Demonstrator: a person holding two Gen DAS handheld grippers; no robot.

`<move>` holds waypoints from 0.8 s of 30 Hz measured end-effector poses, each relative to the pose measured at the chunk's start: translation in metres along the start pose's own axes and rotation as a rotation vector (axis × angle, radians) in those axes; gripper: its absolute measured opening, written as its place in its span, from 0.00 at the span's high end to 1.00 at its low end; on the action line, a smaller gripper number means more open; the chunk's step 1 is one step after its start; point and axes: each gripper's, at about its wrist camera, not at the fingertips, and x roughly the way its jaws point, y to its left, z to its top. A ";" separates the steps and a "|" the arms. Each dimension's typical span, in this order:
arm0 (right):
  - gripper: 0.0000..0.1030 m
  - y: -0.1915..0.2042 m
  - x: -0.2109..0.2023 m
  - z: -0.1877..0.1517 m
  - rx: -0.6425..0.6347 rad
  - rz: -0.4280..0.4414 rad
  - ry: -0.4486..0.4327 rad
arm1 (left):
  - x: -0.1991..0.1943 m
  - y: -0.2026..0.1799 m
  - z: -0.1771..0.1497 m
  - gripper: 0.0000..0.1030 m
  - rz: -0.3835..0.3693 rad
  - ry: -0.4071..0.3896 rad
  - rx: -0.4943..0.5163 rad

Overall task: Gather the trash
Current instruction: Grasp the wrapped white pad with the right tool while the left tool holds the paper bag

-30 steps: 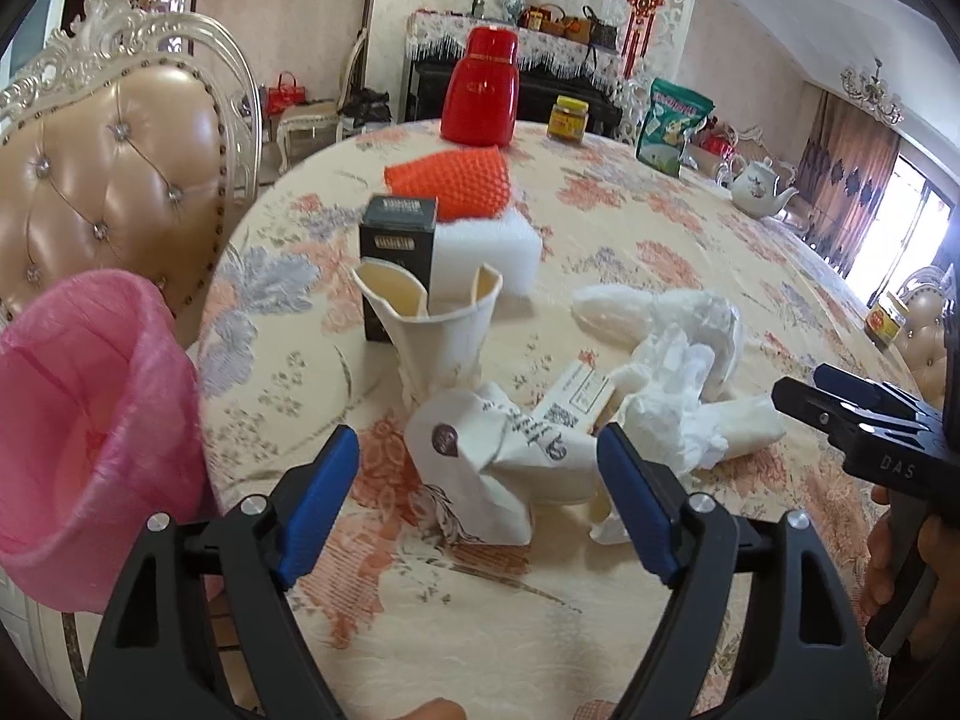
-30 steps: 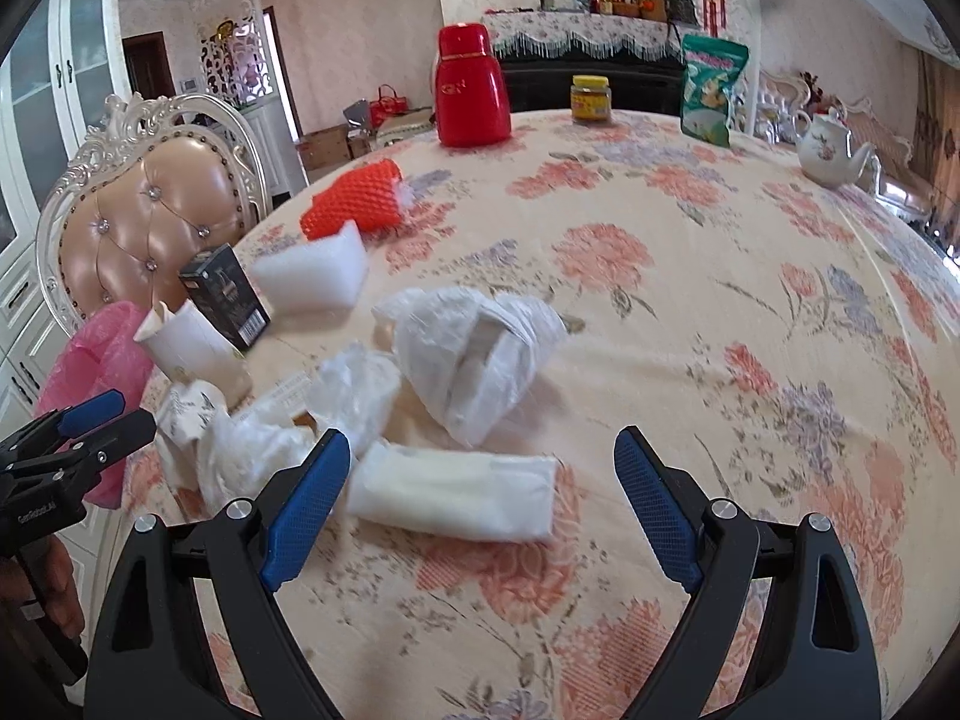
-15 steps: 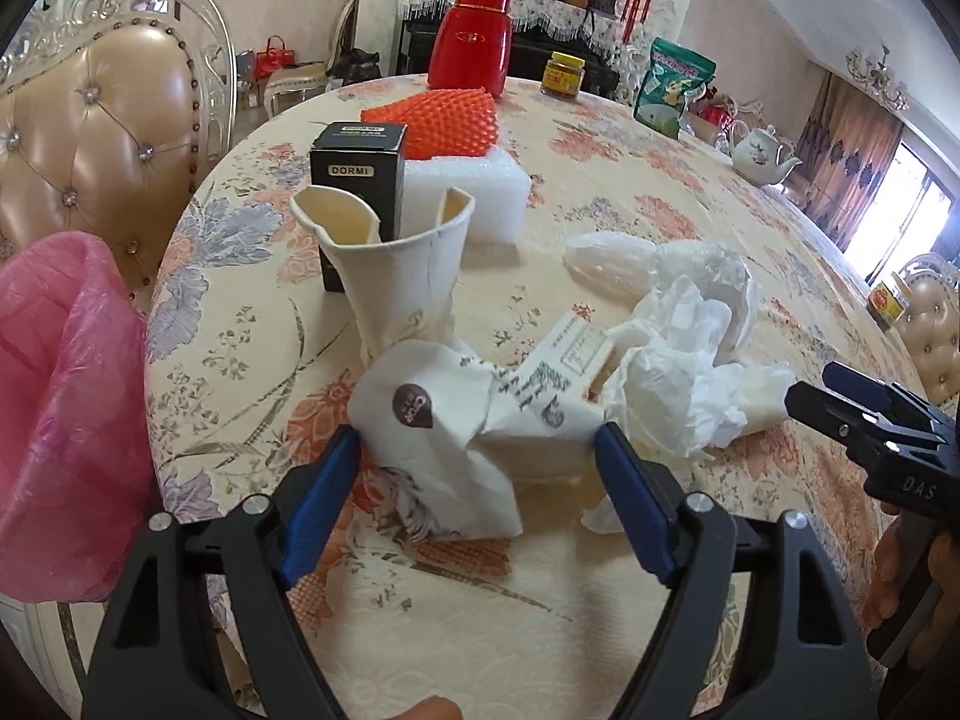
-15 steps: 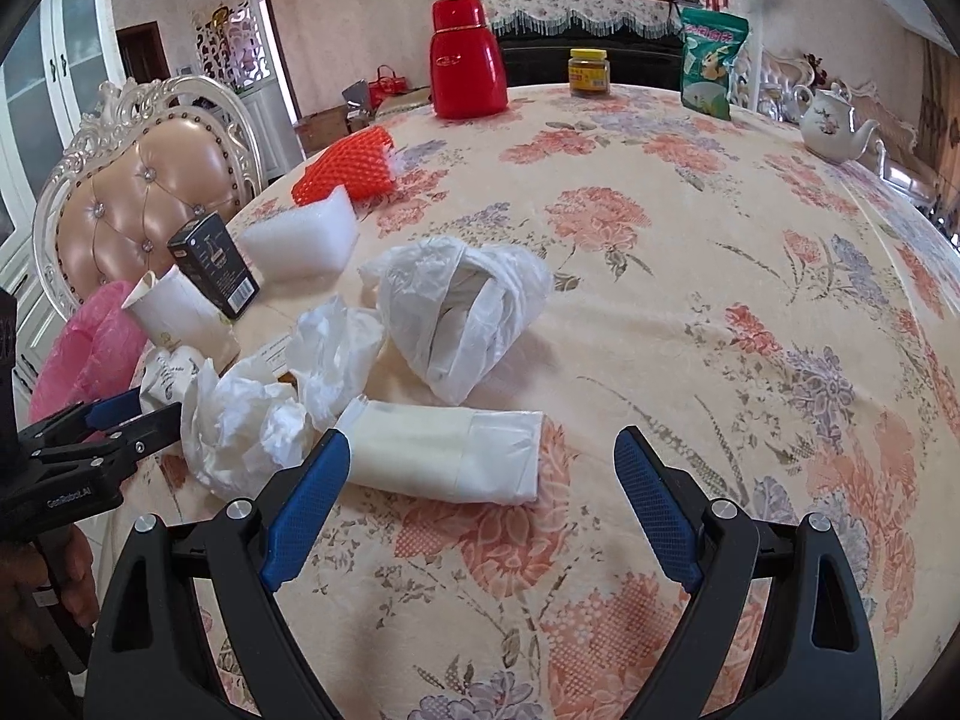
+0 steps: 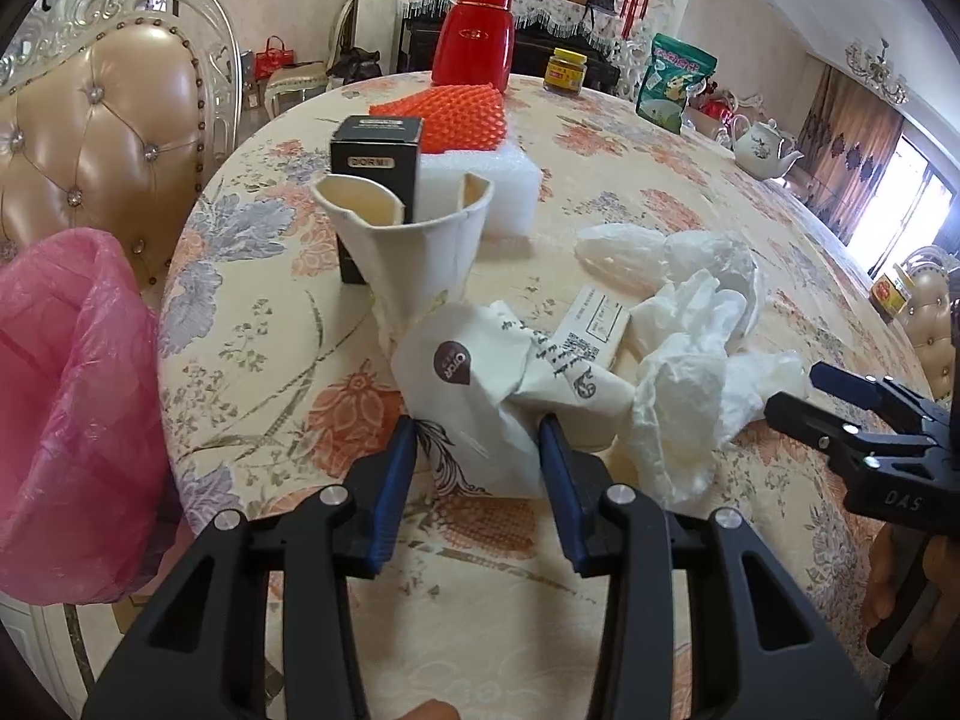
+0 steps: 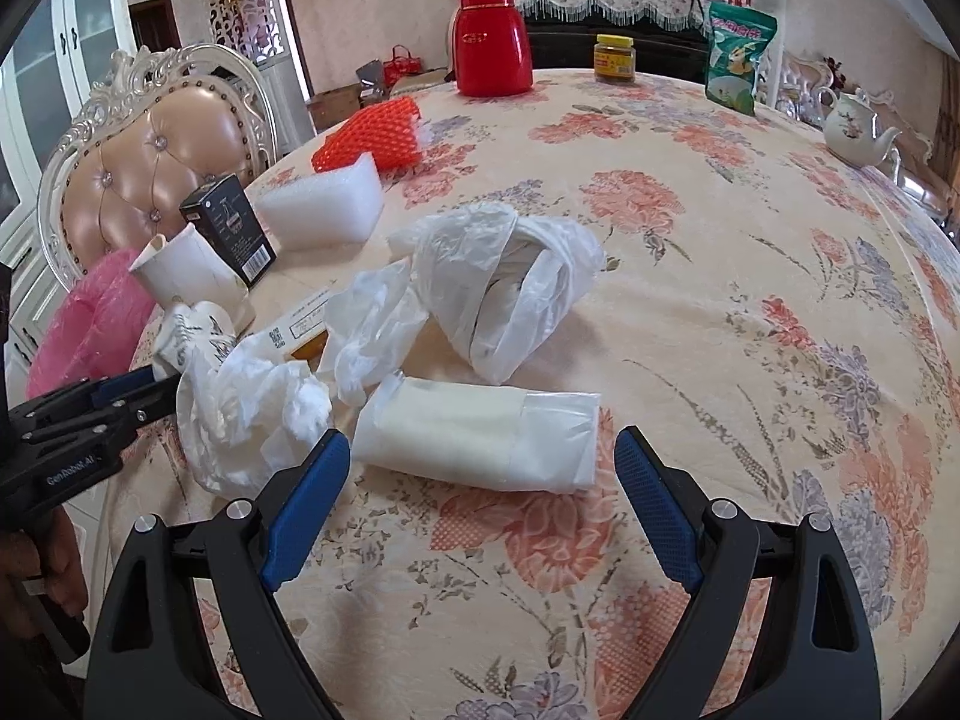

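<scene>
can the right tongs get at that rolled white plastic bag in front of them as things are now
Probably yes. The right tongs stand open, pointing down at the rolled white plastic bag, which lies flat on the tablecloth just past their tips. Nothing lies between; the crumpled tissue sits off to its left.

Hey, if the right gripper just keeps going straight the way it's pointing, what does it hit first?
Most likely the white roll lying crosswise just ahead of the open right gripper. Depth is hard to judge through the fisheye.
</scene>
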 end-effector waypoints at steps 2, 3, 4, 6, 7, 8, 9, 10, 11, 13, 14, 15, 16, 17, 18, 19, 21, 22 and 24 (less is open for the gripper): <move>0.18 0.001 0.002 0.000 -0.003 0.003 0.005 | -0.004 0.002 -0.001 0.61 0.005 -0.003 0.003; 0.18 0.003 0.003 0.001 -0.004 0.004 0.007 | -0.005 0.003 -0.001 0.61 0.009 -0.006 0.003; 0.18 0.005 0.004 0.001 -0.008 0.005 0.007 | -0.007 0.004 -0.002 0.61 0.013 -0.009 0.003; 0.18 0.008 0.006 0.002 -0.016 0.002 0.009 | -0.012 0.006 -0.003 0.61 0.015 -0.015 -0.001; 0.18 0.009 0.007 0.003 -0.019 -0.003 0.012 | -0.014 0.008 -0.004 0.61 0.017 -0.018 -0.001; 0.18 0.010 0.009 0.003 -0.020 -0.010 0.015 | -0.016 0.008 -0.004 0.61 0.018 -0.020 0.000; 0.18 0.010 0.010 0.004 -0.018 -0.014 0.019 | -0.018 0.009 -0.005 0.61 0.018 -0.023 0.001; 0.18 0.011 0.010 0.004 -0.016 -0.014 0.020 | -0.021 0.009 -0.005 0.60 0.017 -0.026 0.001; 0.18 0.011 0.009 0.004 -0.012 -0.014 0.016 | -0.023 0.009 -0.006 0.60 0.017 -0.028 0.001; 0.18 0.012 0.007 0.004 -0.010 -0.011 0.009 | -0.027 0.010 -0.006 0.61 0.016 -0.033 0.001; 0.18 0.013 0.007 0.004 -0.011 -0.017 0.011 | -0.028 0.010 -0.006 0.61 0.015 -0.035 0.001; 0.18 0.014 0.010 0.005 -0.011 -0.021 0.018 | -0.029 0.010 -0.006 0.61 0.013 -0.037 0.001; 0.18 0.014 0.012 0.005 -0.011 -0.025 0.023 | -0.029 0.010 -0.005 0.61 0.012 -0.039 0.001; 0.18 0.015 0.014 0.005 -0.010 -0.036 0.028 | -0.030 0.010 -0.005 0.61 0.010 -0.041 0.002; 0.18 0.015 0.016 0.006 -0.006 -0.040 0.034 | -0.030 0.009 -0.005 0.61 0.008 -0.042 0.002; 0.18 0.015 0.018 0.006 -0.002 -0.040 0.039 | -0.031 0.009 -0.005 0.61 0.005 -0.043 0.002; 0.18 0.017 0.024 0.008 -0.010 -0.056 0.057 | -0.032 0.007 -0.006 0.61 0.002 -0.044 0.003; 0.18 0.018 0.027 0.008 -0.013 -0.065 0.066 | -0.032 0.006 -0.007 0.61 -0.001 -0.044 0.004; 0.18 0.019 0.030 0.008 -0.019 -0.077 0.079 | -0.032 0.007 -0.007 0.60 -0.003 -0.045 0.004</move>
